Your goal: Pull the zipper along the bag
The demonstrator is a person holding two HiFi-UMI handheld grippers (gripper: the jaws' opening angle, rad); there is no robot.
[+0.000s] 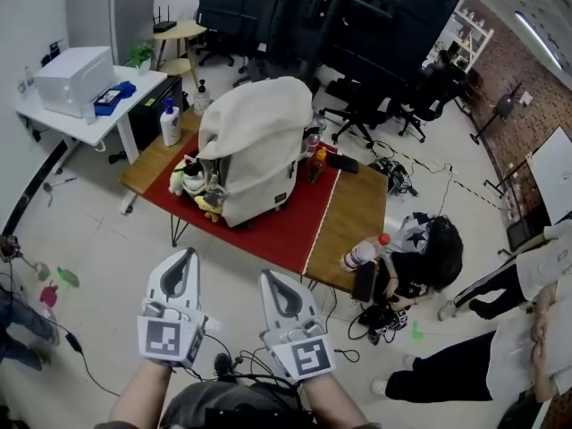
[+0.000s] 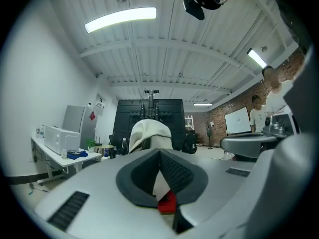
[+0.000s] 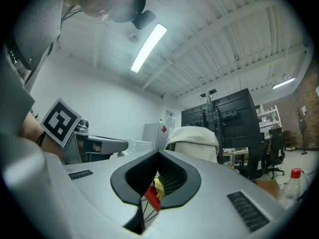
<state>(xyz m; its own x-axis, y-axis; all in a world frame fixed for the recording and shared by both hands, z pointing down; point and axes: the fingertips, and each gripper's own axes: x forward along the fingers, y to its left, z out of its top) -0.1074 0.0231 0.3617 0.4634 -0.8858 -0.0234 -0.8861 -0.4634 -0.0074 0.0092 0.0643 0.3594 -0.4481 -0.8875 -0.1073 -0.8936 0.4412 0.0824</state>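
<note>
A cream backpack stands upright on a red cloth over a low wooden table. Its zipper is too small to make out. Both grippers hang over the floor in front of the table, well short of the bag. My left gripper is shut with nothing in it, and my right gripper beside it is also shut and empty. In the left gripper view the backpack shows far beyond the closed gripper. The right gripper view shows the backpack past its closed gripper.
Small toys and bottles sit beside the bag, and a plastic bottle lies at the table's near right edge. A person sits on the floor at the right. A white table with a box stands at the left. Cables lie below my grippers.
</note>
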